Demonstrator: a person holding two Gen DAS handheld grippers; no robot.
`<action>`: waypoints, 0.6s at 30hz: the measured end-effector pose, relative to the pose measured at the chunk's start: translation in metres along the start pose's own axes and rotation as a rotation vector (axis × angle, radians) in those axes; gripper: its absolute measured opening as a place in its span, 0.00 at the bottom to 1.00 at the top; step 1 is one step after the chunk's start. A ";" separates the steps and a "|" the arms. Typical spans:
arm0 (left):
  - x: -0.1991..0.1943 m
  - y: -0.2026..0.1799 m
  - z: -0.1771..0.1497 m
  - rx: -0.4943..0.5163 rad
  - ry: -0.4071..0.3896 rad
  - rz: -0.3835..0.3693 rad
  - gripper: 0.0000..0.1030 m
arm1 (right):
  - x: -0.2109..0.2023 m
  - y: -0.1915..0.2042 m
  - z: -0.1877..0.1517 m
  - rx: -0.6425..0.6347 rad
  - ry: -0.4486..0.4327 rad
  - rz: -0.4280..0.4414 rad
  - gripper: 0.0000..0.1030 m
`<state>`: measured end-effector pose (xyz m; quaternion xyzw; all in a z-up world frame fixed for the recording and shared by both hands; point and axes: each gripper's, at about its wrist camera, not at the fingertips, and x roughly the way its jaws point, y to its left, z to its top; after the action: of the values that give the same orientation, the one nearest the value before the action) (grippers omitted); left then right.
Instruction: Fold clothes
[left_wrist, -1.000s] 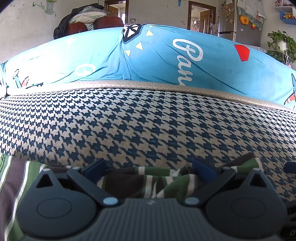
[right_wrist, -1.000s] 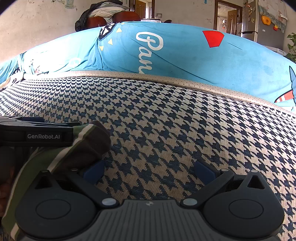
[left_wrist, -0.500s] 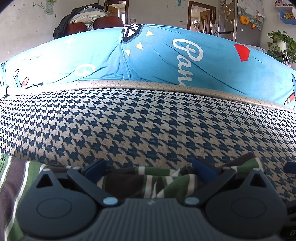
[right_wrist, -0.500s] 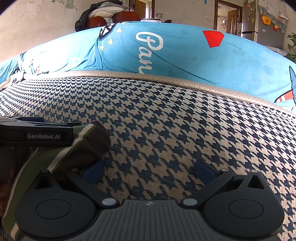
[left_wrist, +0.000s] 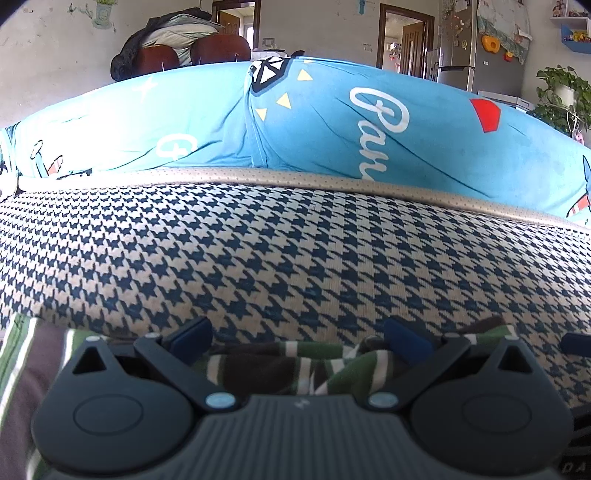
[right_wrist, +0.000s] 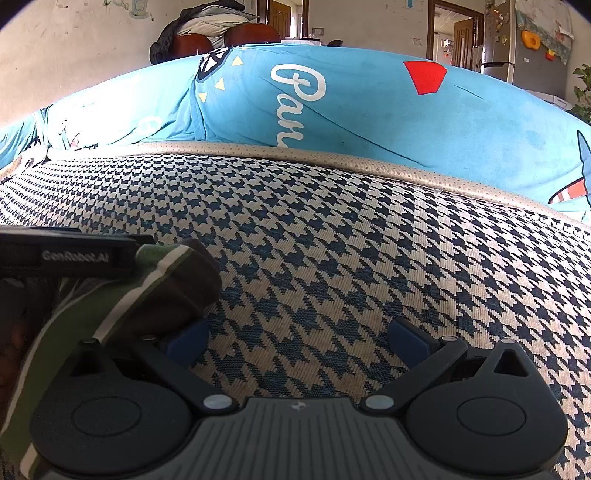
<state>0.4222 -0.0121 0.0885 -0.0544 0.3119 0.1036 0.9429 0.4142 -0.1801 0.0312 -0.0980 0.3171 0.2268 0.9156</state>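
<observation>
Left gripper (left_wrist: 297, 341) spread wide, bunched striped garment (left_wrist: 295, 363) lying between its fingers at 6 o'clock. Right gripper (right_wrist: 297, 338) spread wide over checked cushion (right_wrist: 332, 240), holding nothing; garment at 9 o'clock.

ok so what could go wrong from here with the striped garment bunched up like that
1. The left gripper is open, with the green striped garment bunched loosely between its fingers; closing now may catch only a wrinkle or several layers, giving a crooked fold.
2. The right gripper is open over bare houndstooth cushion, the garment only at its left finger, so it may miss the cloth.
</observation>
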 end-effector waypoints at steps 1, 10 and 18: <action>-0.003 0.002 0.001 0.007 0.010 -0.002 1.00 | 0.000 0.000 0.000 0.000 0.000 0.000 1.00; -0.050 0.019 -0.007 0.081 0.063 -0.024 1.00 | 0.000 0.000 0.000 0.001 0.000 0.000 1.00; -0.070 0.035 -0.024 0.072 0.119 -0.017 1.00 | 0.000 0.000 0.000 0.001 -0.001 0.000 1.00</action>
<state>0.3453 0.0064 0.1100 -0.0293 0.3702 0.0811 0.9249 0.4141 -0.1803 0.0312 -0.0976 0.3170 0.2266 0.9158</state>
